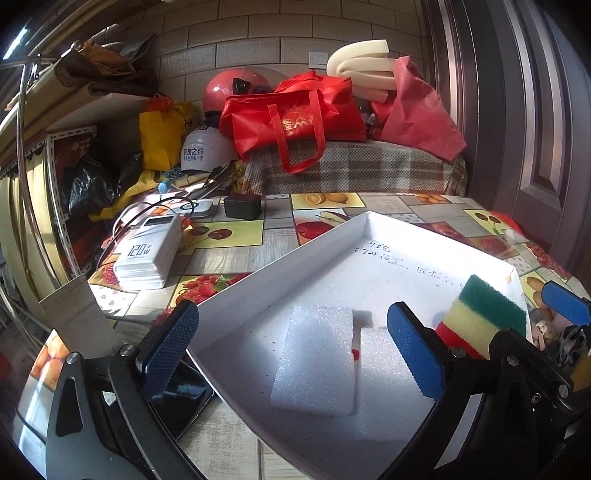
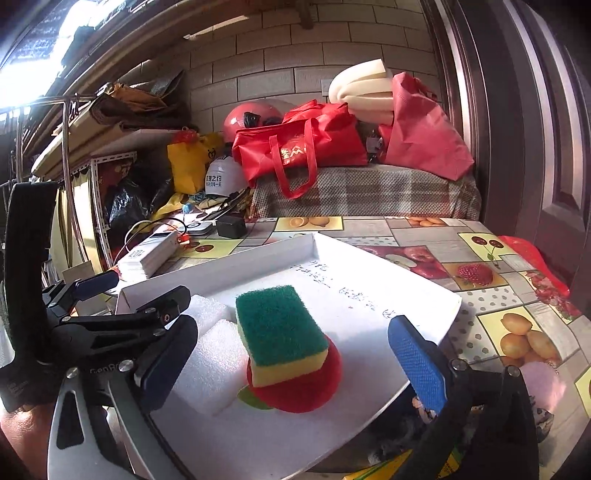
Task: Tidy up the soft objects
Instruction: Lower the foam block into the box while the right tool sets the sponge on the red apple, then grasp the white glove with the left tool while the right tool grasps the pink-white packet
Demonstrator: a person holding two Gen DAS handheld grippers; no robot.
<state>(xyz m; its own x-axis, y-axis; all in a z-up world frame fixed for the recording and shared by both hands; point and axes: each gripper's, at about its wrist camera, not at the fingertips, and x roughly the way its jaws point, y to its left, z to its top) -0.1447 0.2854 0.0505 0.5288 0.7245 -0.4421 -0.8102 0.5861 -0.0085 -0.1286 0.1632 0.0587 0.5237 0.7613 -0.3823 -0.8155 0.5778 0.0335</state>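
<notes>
Fingers: left gripper (image 1: 291, 347) and right gripper (image 2: 291, 354) both spread wide, holding nothing.
Location: green-yellow scouring sponge (image 2: 282, 334) rests on a red round sponge (image 2: 299, 387), beside two white foam blocks (image 1: 314, 360), all inside the white tray (image 1: 280, 258).
Handling: likely feather-light, squashy and springy; foam probably dents or crumbles under hard pinching. Take the scouring sponge across its short yellow sides, gently.
Writing: power bank (image 1: 147, 254) reads "120W"; handwriting on the tray floor is illegible.

Tiled wall (image 1: 258, 33), dark door (image 1: 535, 110), fruit-print tablecloth (image 2: 498, 295), plaid-covered bench (image 1: 351, 170)
</notes>
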